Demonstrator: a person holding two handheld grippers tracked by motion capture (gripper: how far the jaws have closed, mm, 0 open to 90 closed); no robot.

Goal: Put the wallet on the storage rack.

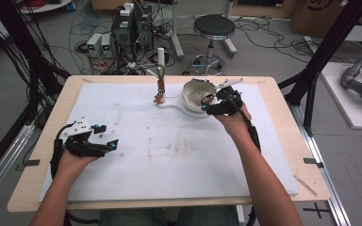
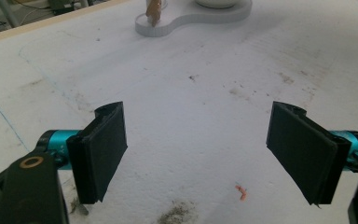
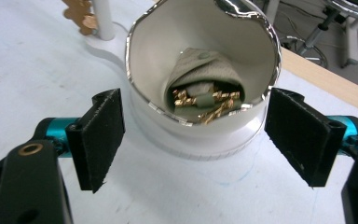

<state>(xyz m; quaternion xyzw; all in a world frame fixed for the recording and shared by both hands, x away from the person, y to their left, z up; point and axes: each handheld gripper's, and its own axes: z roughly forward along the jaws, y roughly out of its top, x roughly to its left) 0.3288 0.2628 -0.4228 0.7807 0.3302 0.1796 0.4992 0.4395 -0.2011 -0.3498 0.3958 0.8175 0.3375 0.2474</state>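
A white cup with a silver rim (image 1: 197, 95) stands on a white base at the back of the white foam mat (image 1: 169, 155). In the right gripper view the cup (image 3: 200, 32) holds a grey pouch (image 3: 200, 70) and a tangle of gold chain (image 3: 205, 102). My right gripper (image 1: 208, 105) (image 3: 196, 140) is open, one jaw on each side of the cup's near wall, not pressing on it. A white post (image 1: 160, 70) on the same base carries a hanging gold ornament (image 1: 160, 96). My left gripper (image 1: 109, 135) (image 2: 198, 154) rests open over bare mat at the left, with nothing between its jaws.
The mat lies on a wooden table (image 1: 283, 113). A small orange scrap (image 2: 240, 192) and some dirt lie on the mat by the left gripper. Beyond the table stand a stool (image 1: 213, 28), computer boxes (image 1: 132, 28) with cables, and black frame poles (image 1: 320, 56).
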